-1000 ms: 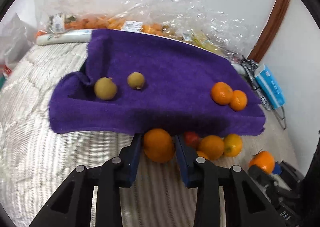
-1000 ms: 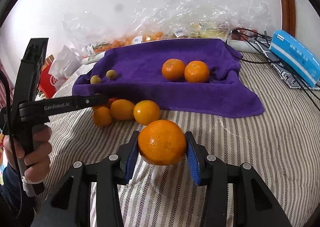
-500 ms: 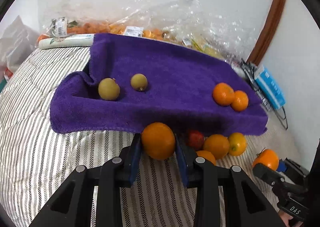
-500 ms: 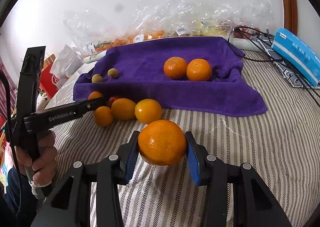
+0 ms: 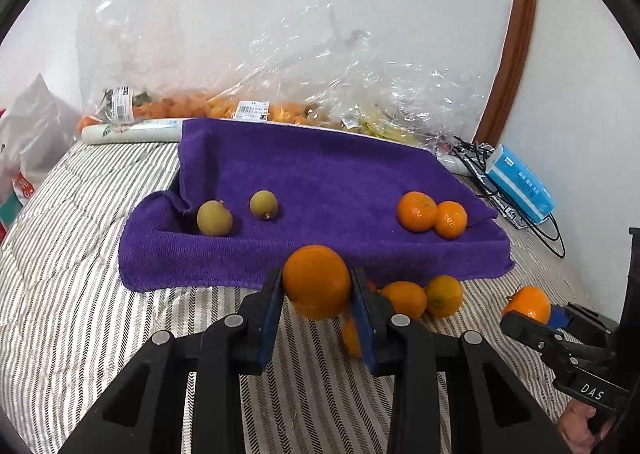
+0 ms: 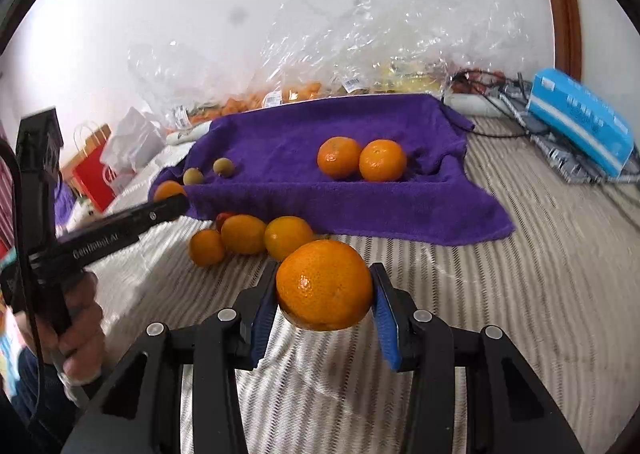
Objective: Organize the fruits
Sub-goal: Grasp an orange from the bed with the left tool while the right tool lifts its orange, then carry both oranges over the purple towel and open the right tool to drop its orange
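Observation:
My left gripper (image 5: 318,294) is shut on a smooth orange (image 5: 317,281), held above the striped bed just before the purple towel's (image 5: 320,177) front edge. My right gripper (image 6: 324,302) is shut on a mandarin (image 6: 325,284), held above the bed to the right. On the towel lie two small green-brown fruits (image 5: 215,217) at the left and two mandarins (image 5: 417,211) at the right. A loose cluster of orange and yellow fruits (image 6: 244,234) lies on the bed at the towel's front edge. A red fruit is partly hidden behind them.
Clear plastic bags of produce (image 5: 280,109) lie behind the towel against the wall. A blue tissue pack (image 5: 520,183) and black cables (image 5: 476,151) lie at the right. A white bag (image 5: 28,141) and a red bag (image 6: 94,177) stand at the left.
My left gripper has lifted its orange and drawn back, so the towel sits lower in view. My right gripper with its mandarin has edged toward the towel.

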`<action>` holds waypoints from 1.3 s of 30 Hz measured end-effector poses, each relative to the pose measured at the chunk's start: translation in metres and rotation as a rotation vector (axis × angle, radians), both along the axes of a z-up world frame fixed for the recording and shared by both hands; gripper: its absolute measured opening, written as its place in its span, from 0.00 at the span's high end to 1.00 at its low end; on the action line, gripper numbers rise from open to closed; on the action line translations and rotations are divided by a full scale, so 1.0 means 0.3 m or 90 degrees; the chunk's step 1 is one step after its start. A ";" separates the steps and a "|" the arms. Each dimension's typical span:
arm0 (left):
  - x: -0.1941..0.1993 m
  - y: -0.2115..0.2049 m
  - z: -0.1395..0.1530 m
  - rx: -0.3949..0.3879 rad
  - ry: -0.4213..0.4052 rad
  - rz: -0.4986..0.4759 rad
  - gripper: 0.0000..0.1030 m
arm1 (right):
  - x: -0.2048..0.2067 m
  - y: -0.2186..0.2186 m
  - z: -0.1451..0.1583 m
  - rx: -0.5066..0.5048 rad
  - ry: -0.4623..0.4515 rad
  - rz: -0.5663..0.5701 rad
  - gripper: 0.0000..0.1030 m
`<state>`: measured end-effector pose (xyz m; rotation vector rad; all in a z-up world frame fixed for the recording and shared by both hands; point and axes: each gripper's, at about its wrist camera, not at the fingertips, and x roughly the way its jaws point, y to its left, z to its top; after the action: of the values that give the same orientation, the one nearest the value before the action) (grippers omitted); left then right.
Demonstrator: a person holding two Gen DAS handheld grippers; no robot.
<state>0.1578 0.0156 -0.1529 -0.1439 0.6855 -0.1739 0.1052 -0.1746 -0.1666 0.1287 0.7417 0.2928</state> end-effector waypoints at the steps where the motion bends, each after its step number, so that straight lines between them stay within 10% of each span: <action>1: -0.004 0.005 0.004 -0.004 -0.002 -0.001 0.69 | -0.005 -0.001 0.009 -0.017 -0.005 0.003 0.57; 23: 0.121 0.090 0.233 0.024 -0.058 0.064 0.69 | 0.199 0.068 0.273 -0.035 -0.099 -0.028 0.57; 39: 0.273 0.144 0.117 -0.013 -0.037 0.099 0.69 | 0.361 0.045 0.193 -0.002 -0.074 -0.041 0.57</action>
<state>0.2398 0.0589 -0.1178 -0.2102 0.6124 -0.0354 0.2134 -0.1609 -0.1086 0.1315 0.6220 0.2358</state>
